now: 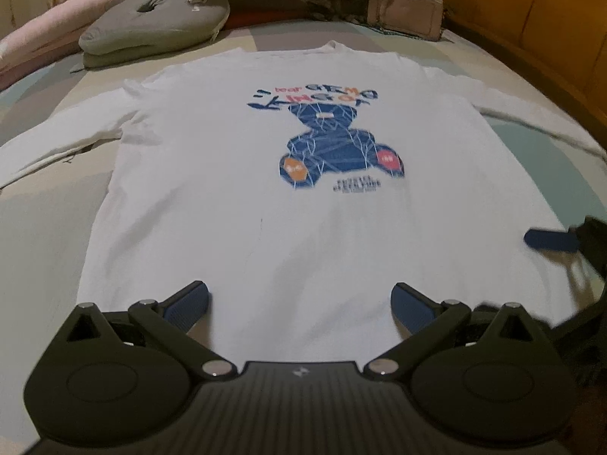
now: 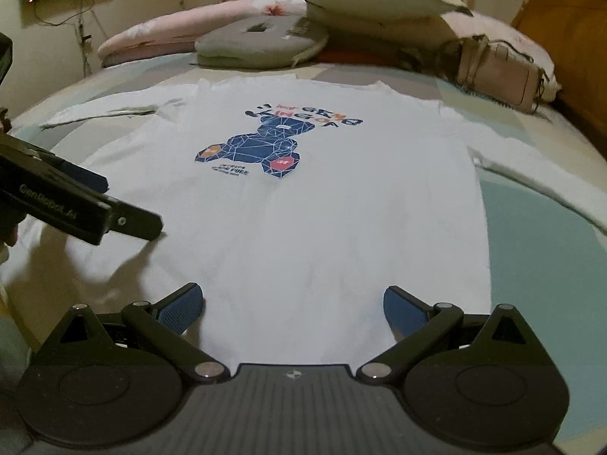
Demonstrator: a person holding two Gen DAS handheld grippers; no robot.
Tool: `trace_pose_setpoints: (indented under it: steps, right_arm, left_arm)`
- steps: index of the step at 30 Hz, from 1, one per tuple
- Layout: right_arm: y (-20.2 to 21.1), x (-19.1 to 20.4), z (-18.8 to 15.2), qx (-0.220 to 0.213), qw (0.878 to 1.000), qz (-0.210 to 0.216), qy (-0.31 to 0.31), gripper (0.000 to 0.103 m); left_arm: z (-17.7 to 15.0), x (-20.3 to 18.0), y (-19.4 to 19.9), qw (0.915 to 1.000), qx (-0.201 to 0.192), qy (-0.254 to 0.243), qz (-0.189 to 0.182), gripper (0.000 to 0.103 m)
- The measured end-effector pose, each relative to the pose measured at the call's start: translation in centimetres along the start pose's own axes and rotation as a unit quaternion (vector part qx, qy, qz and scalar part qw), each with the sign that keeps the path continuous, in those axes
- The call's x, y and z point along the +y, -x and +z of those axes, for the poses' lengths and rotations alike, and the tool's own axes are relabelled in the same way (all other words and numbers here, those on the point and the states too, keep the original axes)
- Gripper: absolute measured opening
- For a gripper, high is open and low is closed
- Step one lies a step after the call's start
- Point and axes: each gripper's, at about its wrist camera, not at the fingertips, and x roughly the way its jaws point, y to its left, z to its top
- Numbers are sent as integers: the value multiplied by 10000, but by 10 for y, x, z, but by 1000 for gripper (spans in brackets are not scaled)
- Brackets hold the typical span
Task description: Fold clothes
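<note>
A white shirt [image 1: 235,197] lies flat, print up, on the bed [image 1: 45,204]. The left gripper [image 1: 299,299] and right gripper [image 2: 294,303] both hang over its hem, jaws spread wide and holding nothing.

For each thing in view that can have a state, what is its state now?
white shirt: spread flat, print up, unfolded.
left sleeve: stretched out sideways.
right sleeve: stretched out sideways.
left gripper: open, at the hem, holding nothing.
right gripper: open, at the hem, holding nothing.
handbag: lying on the bed; closure not visible.
</note>
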Motion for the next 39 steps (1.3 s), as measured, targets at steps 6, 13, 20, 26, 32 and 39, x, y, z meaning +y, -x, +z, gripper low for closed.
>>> trace_pose_setpoints:
  steps: [6, 13, 20, 26, 32, 39]
  right_arm:
    - [7, -4, -8, -14, 10000, 15, 32, 103]
    - [13, -12, 7, 249, 9985, 231, -434, 103]
    - [19, -17, -4, 206, 9980, 255, -538, 103]
    - [32, -30, -10, 230, 9973, 460, -517, 103]
    - [42, -82, 14, -228, 9874, 629, -1432, 103]
    - [33, -159, 61, -1093, 9716, 323, -2072, 103]
  left_arm:
    - [-14, -1, 20, 10000, -58, 39, 15, 102]
    - [11, -15, 46, 9985, -545, 3, -39, 102]
    - [32, -25, 32, 9980, -575, 171, -174, 102]
    - [20, -20, -3, 9996, -250, 123, -106, 102]
    - [15, -12, -1, 9996, -243, -100, -58, 102]
    - [28, -11, 14, 9985, -524, -116, -94, 102]
